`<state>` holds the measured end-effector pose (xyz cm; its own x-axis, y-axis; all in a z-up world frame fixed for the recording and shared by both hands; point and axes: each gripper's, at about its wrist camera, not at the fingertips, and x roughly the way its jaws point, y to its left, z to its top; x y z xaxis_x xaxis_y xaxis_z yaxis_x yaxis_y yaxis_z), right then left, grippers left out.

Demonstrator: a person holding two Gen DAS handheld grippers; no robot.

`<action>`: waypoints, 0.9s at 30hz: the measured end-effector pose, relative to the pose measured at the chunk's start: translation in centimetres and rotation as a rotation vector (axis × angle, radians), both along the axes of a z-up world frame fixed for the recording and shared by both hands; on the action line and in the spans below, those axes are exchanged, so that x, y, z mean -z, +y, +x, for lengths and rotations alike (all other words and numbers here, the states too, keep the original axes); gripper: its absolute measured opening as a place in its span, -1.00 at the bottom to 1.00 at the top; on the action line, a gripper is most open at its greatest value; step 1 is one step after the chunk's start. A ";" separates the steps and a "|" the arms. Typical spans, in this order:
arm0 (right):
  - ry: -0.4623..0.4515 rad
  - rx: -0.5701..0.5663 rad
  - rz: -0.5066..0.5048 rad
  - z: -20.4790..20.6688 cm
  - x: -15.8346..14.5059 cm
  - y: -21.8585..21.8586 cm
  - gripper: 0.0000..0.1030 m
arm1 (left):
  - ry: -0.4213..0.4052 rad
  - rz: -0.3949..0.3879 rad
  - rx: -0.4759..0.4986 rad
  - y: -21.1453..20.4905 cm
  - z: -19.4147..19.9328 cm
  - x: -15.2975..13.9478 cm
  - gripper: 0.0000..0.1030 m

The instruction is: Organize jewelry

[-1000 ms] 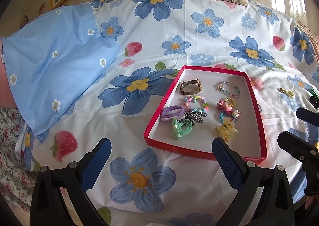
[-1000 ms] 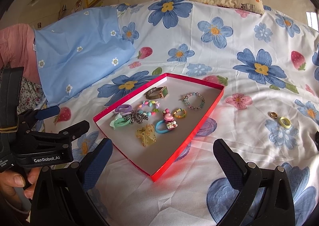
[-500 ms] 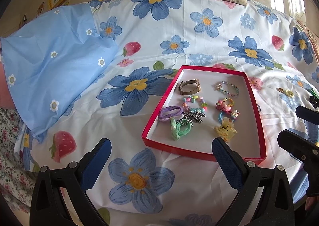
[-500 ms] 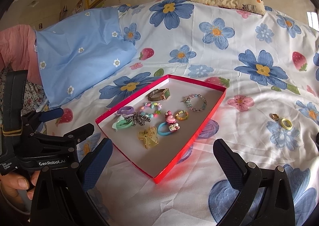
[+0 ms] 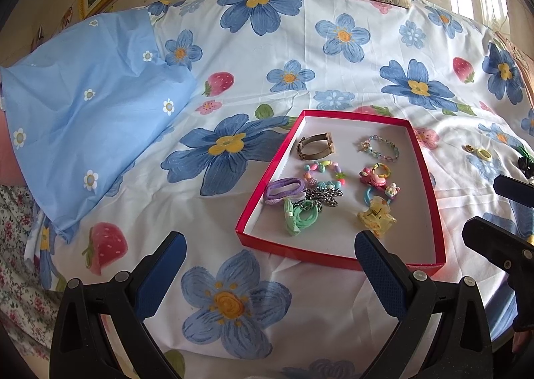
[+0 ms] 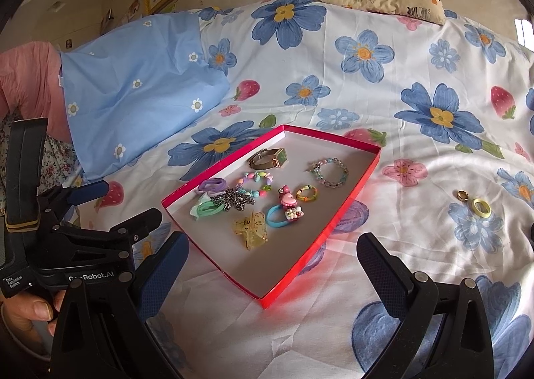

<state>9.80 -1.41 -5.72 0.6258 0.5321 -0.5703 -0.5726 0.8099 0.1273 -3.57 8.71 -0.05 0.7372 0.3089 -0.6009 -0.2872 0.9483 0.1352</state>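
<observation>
Both your grippers are hanging above the bed with nothing in them: left gripper (image 5: 267,265) has its jaws wide apart over the sheet (image 5: 333,85) near the tray's front corner, and the right gripper (image 6: 272,263) is just as wide, sitting over the tray's near edge. The red tray (image 6: 350,198) already has most of the stuff in it: watch (image 6: 268,158), bead bracelet (image 6: 330,172), hair ties, chain, yellow claw clip (image 6: 251,228).

What looks left to me is the two rings out on the sheet to the right of the tray, a gold ring (image 6: 462,195) and a pale yellow ring (image 6: 480,207), lying just beside each other. So you're between picks, I'd say. Next move is probably swinging the right one over there, dropping low and pinching one ring without grabbing fabric. They're flat and small, so go slow.
</observation>
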 end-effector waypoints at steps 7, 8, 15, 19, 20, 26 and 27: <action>0.002 -0.001 0.000 -0.1 -0.1 0.2 0.97 | 0.001 0.000 0.002 0.0 0.0 0.0 0.99; 0.002 -0.001 0.000 -0.1 0.0 0.2 0.97 | 0.001 -0.001 0.002 0.0 0.0 0.0 0.99; 0.002 -0.002 0.000 -0.2 -0.1 0.3 0.97 | 0.001 0.000 0.003 0.0 -0.1 0.0 0.99; 0.002 -0.001 0.000 -0.1 -0.1 0.1 0.97 | 0.000 0.000 0.002 -0.1 0.0 -0.1 0.99; 0.003 -0.001 0.001 -0.1 -0.1 0.1 0.97 | 0.000 -0.001 0.003 0.0 0.0 -0.1 0.99; 0.003 -0.001 0.001 -0.1 -0.1 0.2 0.97 | 0.002 -0.001 0.003 -0.1 0.0 -0.1 0.99; 0.003 -0.001 0.001 -0.2 -0.1 0.2 0.97 | 0.003 -0.001 0.004 -0.1 0.0 -0.1 0.99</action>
<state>9.65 -1.20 -5.64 0.6237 0.5333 -0.5715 -0.5729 0.8093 0.1299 -3.61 8.62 0.01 0.7363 0.3053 -0.6039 -0.2832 0.9495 0.1348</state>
